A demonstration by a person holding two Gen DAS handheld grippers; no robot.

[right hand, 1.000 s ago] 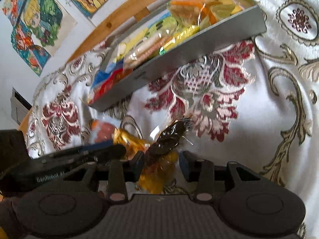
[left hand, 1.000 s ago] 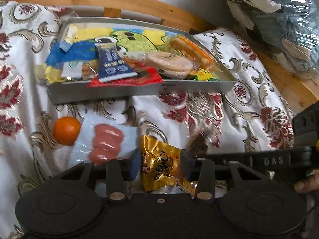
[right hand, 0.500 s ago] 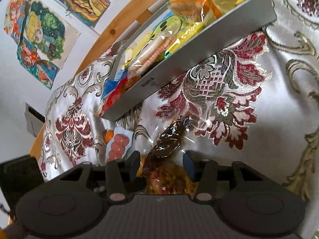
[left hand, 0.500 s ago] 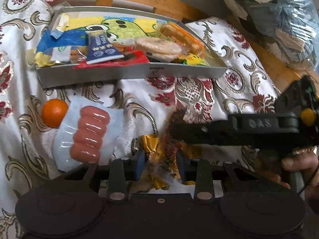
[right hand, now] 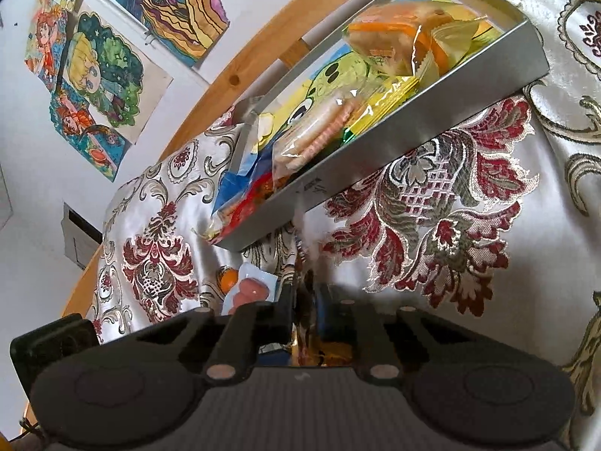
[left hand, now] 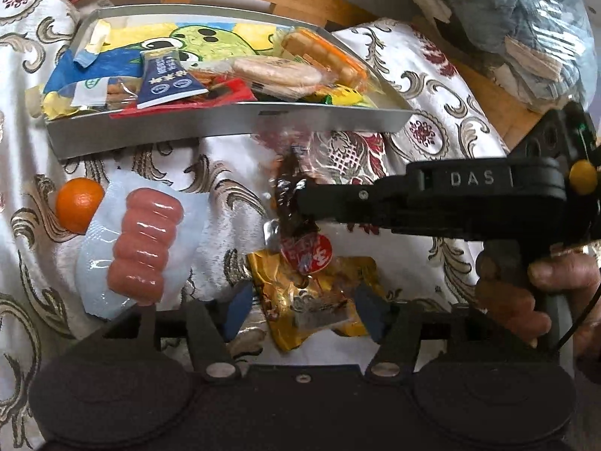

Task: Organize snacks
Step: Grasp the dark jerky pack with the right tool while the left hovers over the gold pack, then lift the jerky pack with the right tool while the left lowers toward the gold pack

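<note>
From the left claw [left hand: 302, 306] we look forward, low over the cloth [left hand: 233, 158]; from the right claw [right hand: 306, 310] likewise. Both views share the tray [left hand: 225, 122] and sausages [left hand: 144, 240].

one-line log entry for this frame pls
right tool: shut on dark snack, lifted | left tool: open around gold packet | tray: filled | sausages, orange: on cloth

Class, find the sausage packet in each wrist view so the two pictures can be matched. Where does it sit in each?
Left wrist view: sausage packet lies left of centre, beside the orange, below the grey tray.
Right wrist view: small, low and left of centre, just above the gripper body.
Shared landmark: the grey tray.
</note>
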